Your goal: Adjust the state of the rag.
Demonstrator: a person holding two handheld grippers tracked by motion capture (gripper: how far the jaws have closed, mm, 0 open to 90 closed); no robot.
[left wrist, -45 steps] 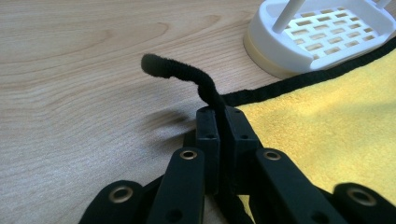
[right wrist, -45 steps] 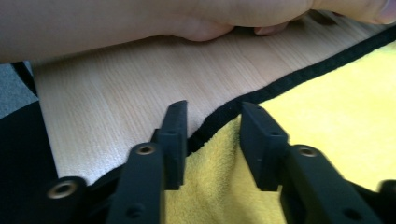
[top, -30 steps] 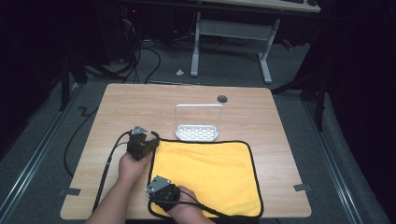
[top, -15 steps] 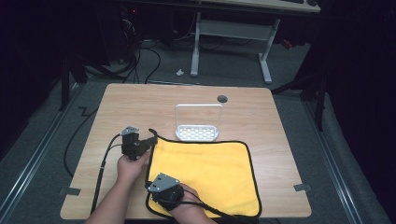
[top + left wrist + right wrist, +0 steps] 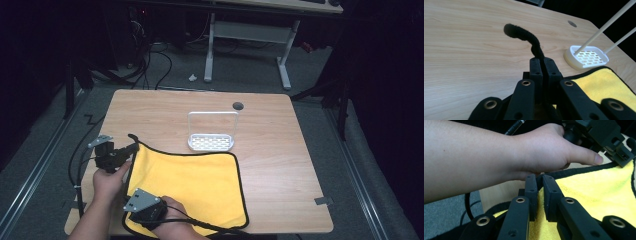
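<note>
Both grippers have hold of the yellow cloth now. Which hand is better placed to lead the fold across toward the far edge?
Probably the left. The left gripper is shut on the yellow cloth at its far-left corner trim, lifted off the table. The right gripper pinches the near-left edge, low and close to the person.

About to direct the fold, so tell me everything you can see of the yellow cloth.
The yellow cloth looks like soft, fuzzy microfibre with black edging. It lies mostly flat on the wooden table, just in front of the white rack. The left gripper pinches its far-left black corner; the right gripper clamps its near-left edge.
</note>
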